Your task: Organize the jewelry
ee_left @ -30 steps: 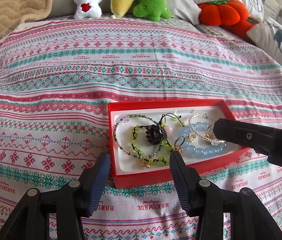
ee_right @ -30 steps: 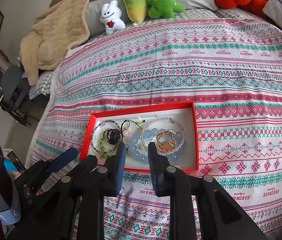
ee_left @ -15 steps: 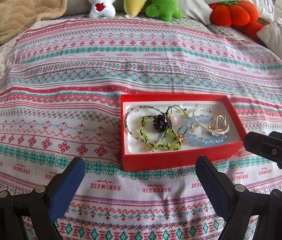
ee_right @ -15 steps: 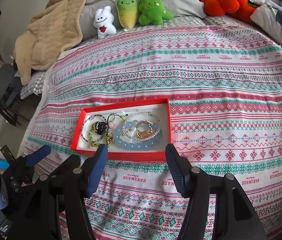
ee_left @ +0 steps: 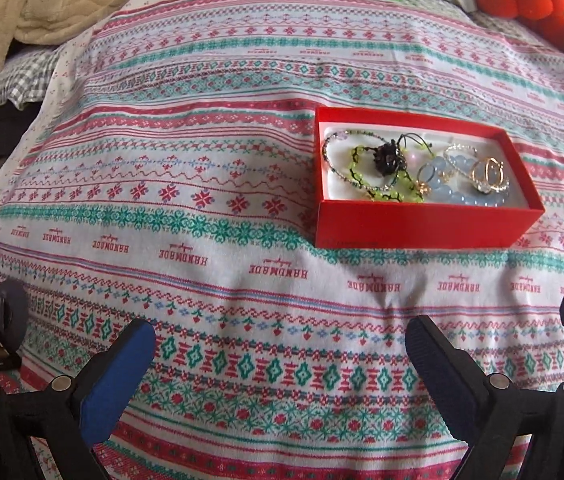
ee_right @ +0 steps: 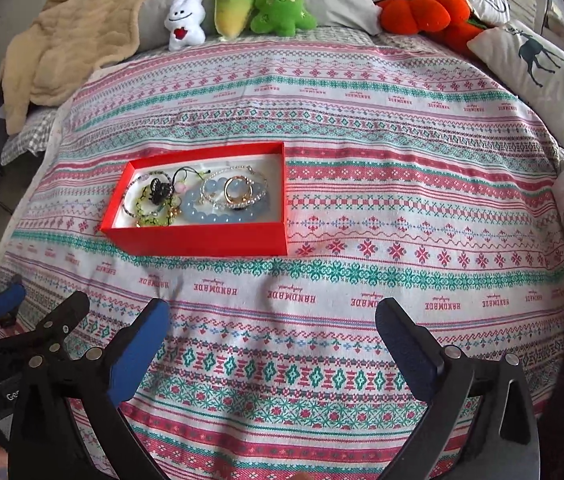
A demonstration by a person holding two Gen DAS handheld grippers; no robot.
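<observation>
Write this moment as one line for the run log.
left gripper: open, empty | right gripper: open, empty | red jewelry box: on bedspread, bracelets inside

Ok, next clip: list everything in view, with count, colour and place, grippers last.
red box: one, red with white lining, on the bedspread, left of centre in the right wrist view.
blue bead bracelet: one, pale blue, in the box's right half.
gold rings: apparently two, gold, on the blue beads.
green bead bracelet: one, lime and black, in the box's left half.
bedspread: one, patterned red, teal and white, covering the bed.
plush toys: three, white, yellow-green, green, at the headboard.
pumpkin cushion: one, orange, far right.
beige blanket: one, far left.
left gripper: open, empty.
right gripper: open, empty.
</observation>
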